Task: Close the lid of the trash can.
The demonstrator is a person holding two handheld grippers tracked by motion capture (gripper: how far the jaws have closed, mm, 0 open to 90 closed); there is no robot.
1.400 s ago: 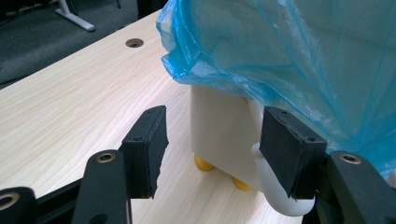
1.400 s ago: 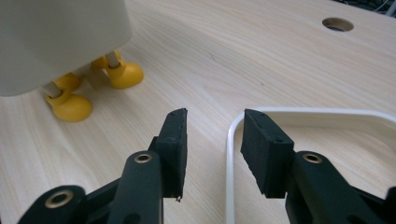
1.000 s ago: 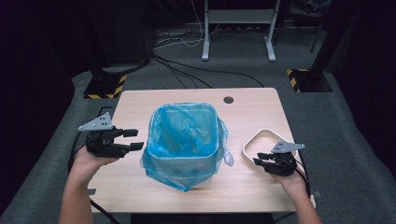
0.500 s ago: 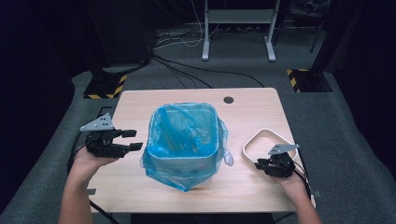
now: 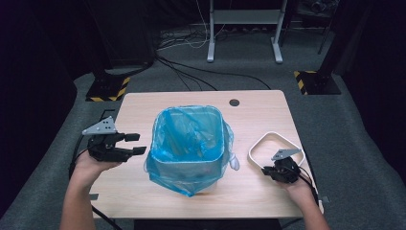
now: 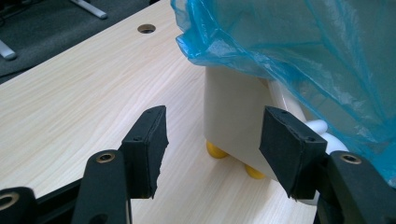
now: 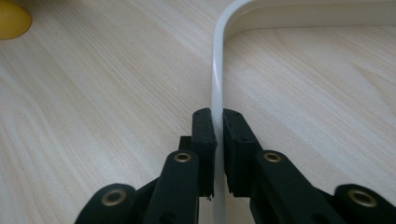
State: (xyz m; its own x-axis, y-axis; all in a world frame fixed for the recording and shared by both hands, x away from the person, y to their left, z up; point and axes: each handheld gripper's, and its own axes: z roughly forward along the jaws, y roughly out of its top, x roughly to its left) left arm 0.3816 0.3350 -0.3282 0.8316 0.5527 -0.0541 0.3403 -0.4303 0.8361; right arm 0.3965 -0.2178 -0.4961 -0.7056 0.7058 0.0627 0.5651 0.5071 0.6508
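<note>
Light wooden table (image 5: pixel 143 103) on grey carpet, with a round cable hole (image 5: pixel 234 102) near its far edge. At the table's middle, a white bin (image 5: pixel 189 165) lined with a blue plastic bag (image 5: pixel 191 139), the bag's edge folded out over the rim and hanging down the sides; in the left gripper view, small yellow feet (image 6: pixel 216 150) under the bin's white wall. To the right of the bin, lying flat on the wood, a white rounded-square ring (image 5: pixel 266 140), near the table's right edge and apart from the bin. Left gripper (image 5: pixel 139 143) held in a hand (image 5: pixel 91 165) at the left side of the table, pointing toward the bin, jaws spread wide and gripping nothing, the bin's lower corner seen between and beyond them, not touched. Right gripper (image 7: pixel 217 126) held low at the ring's near side, jaws clenched tight on the thin white band of the ring, one pad pressed to each face of it, the band running straight away from the jaws to a curved corner. Black cables trailing from both grippers toward the person.
</note>
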